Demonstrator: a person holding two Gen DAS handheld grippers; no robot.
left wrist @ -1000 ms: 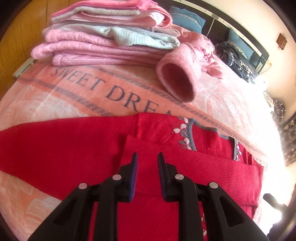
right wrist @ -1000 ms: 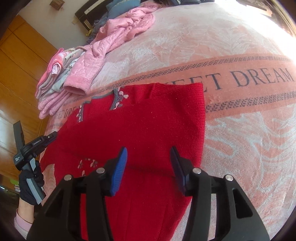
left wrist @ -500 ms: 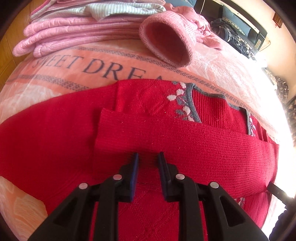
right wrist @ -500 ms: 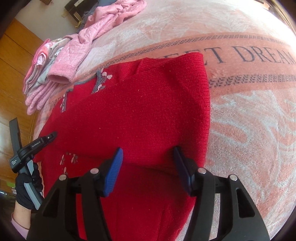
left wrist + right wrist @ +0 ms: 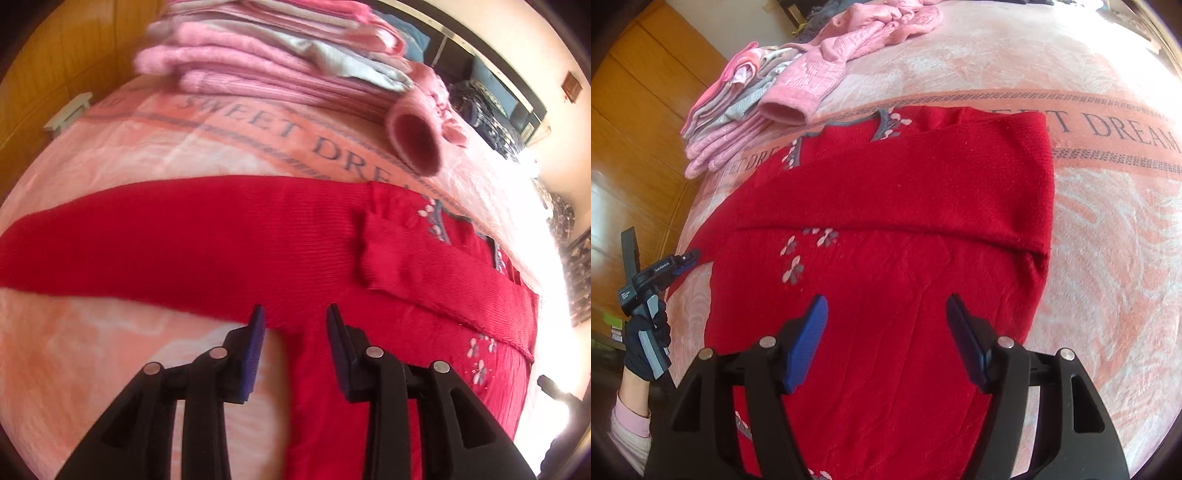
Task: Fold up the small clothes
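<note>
We have the red sweater spread flat near the bed's wooden-wall edge, 1 sleeve already folded across its chest. Our left gripper, fingers apart, hovers at the armpit beside the outstretched sleeve, likely to fold it next; our right gripper hangs open over the body.

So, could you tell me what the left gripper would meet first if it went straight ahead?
Most likely the red sweater: the open left gripper points at its outstretched sleeve lying on the bedspread, though depth is unclear.
</note>
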